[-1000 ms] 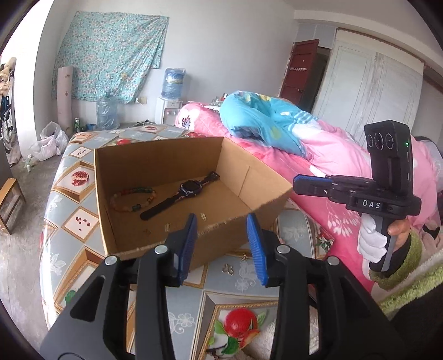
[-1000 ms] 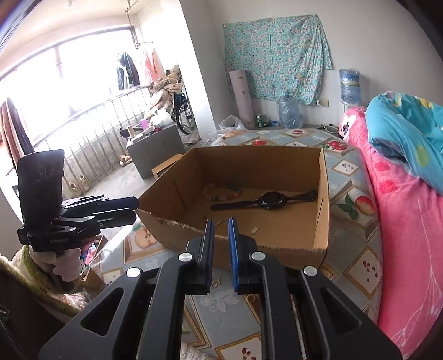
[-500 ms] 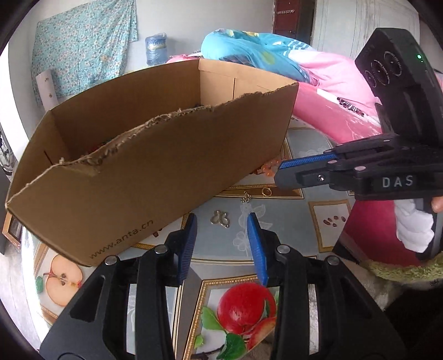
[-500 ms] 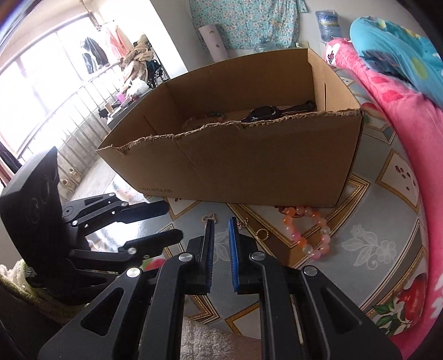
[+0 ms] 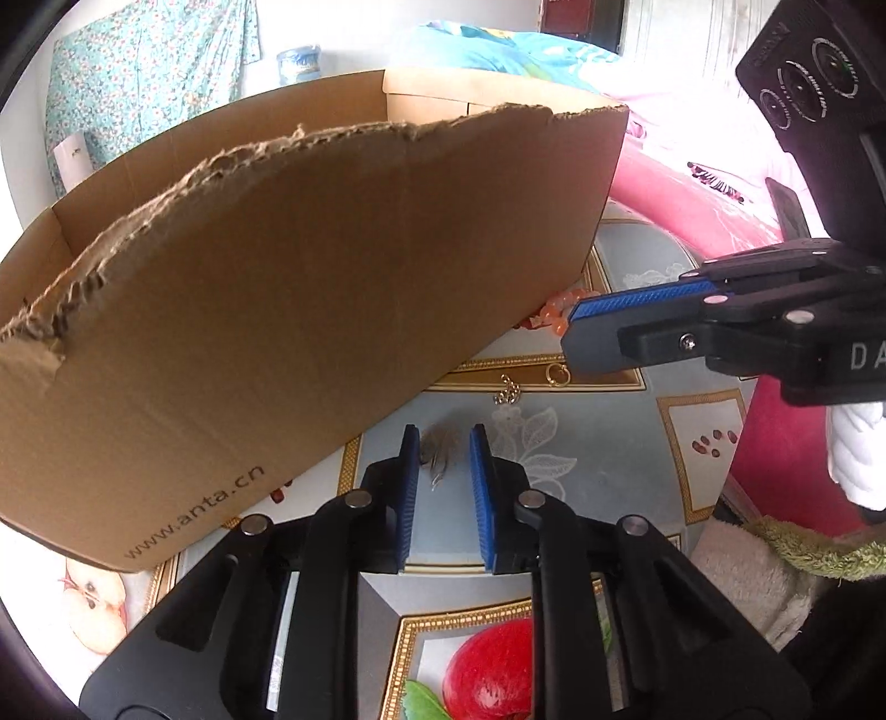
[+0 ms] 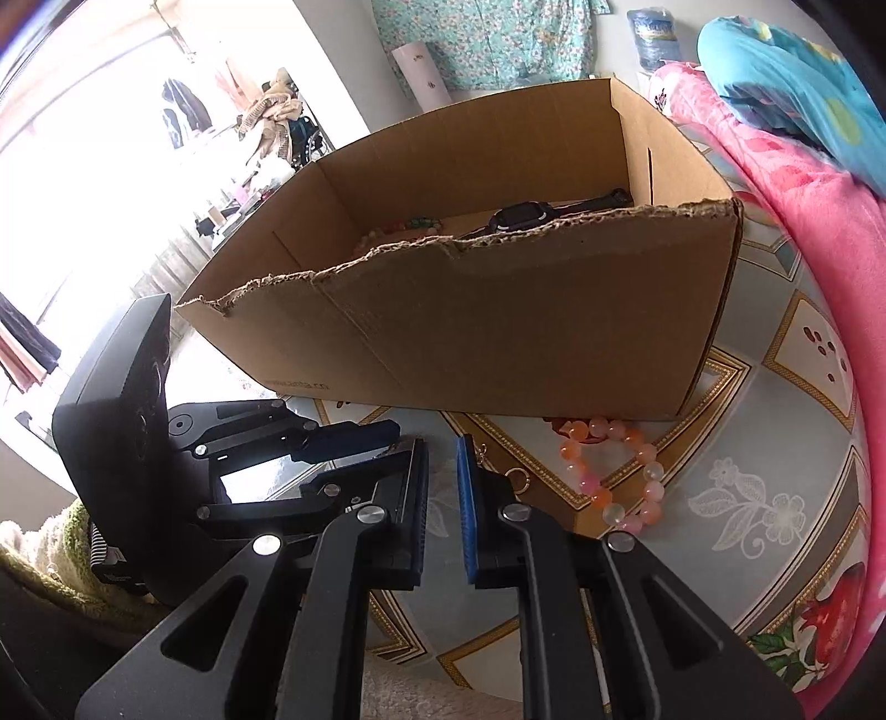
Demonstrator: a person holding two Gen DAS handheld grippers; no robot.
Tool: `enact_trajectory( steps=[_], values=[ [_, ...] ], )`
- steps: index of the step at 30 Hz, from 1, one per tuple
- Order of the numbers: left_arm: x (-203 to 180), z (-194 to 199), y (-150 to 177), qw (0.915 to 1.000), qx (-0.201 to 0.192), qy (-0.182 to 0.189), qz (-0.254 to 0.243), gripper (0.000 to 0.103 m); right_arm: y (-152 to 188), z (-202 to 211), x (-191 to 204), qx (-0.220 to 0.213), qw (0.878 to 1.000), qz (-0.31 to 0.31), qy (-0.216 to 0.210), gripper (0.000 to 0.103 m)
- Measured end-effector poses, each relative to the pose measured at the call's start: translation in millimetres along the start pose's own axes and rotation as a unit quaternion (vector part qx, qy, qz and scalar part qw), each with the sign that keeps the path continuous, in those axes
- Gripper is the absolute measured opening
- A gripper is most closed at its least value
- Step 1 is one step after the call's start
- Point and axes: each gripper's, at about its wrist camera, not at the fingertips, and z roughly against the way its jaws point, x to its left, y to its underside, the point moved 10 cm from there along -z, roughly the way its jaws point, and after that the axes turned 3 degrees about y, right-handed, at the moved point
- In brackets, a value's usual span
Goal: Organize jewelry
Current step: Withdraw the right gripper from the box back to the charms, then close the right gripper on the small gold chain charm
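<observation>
Left gripper [image 5: 443, 443] slightly parted, straddling small earring [image 5: 438, 451], not gripping

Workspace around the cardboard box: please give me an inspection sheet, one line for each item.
Surface: patterned fruit-print cloth, flat under everything.
Job's things: cardboard box holds a black watch and a beaded bracelet; pink bead bracelet lies outside against the box's front corner; gold ring and small silver earring lie on the cloth; a small dark piece lies between the left gripper's fingers.
Clutter: nothing seen.
Grippers: left gripper open, low over the cloth; right gripper slightly open, holding nothing.
Cables: nothing seen.
Surroundings: pink blanket, water bottle, floral wall cloth.
</observation>
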Motion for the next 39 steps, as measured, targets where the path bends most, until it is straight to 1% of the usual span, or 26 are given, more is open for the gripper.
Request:
enact_trajectory(
  steps=[3,10,19,24,26,27,31,39],
  values=[
    [0.1,-2.6,-0.5,1.0,0.001,-0.004,-0.006,0.015,2.3,-1.8,-2.8,0.002,1.0,-0.003,-0.001,0.011],
    [-2.5,-1.9,-0.1,0.9996,0.009,-0.013,-0.025,0.015,3.9,-1.9,-6.2,0.001,1.0,-0.01,0.002,0.011],
    [-8.7,0.2,3.1,0.9997,0.011,-0.01,-0.018,0.015,6.1,-2.4,-5.8,0.001,1.0,-0.013,-0.002,0.011],
    [-11.1,1.4,5.0,0.9997,0.006,-0.018,-0.015,0.015,6.3,-3.6,-3.0,0.002,1.0,-0.012,-0.003,0.011],
    [-11.8,1.9,5.9,0.9997,0.004,-0.019,-0.016,0.013,6.0,-3.7,-1.6,0.002,1.0,-0.012,-0.004,0.011],
    [-13.0,1.9,6.3,0.9997,0.004,-0.019,-0.016,0.01,5.9,-3.9,-1.3,0.001,1.0,-0.011,-0.003,0.011],
    [-15.4,2.2,7.3,0.9995,0.003,-0.026,-0.016,0.01,4.5,-4.3,1.3,-0.002,1.0,-0.008,-0.001,0.011],
    [-15.2,4.5,11.1,0.9997,0.001,-0.026,-0.003,0.01,5.7,-0.8,7.0,-0.005,1.0,-0.001,0.003,0.011]
  ],
)
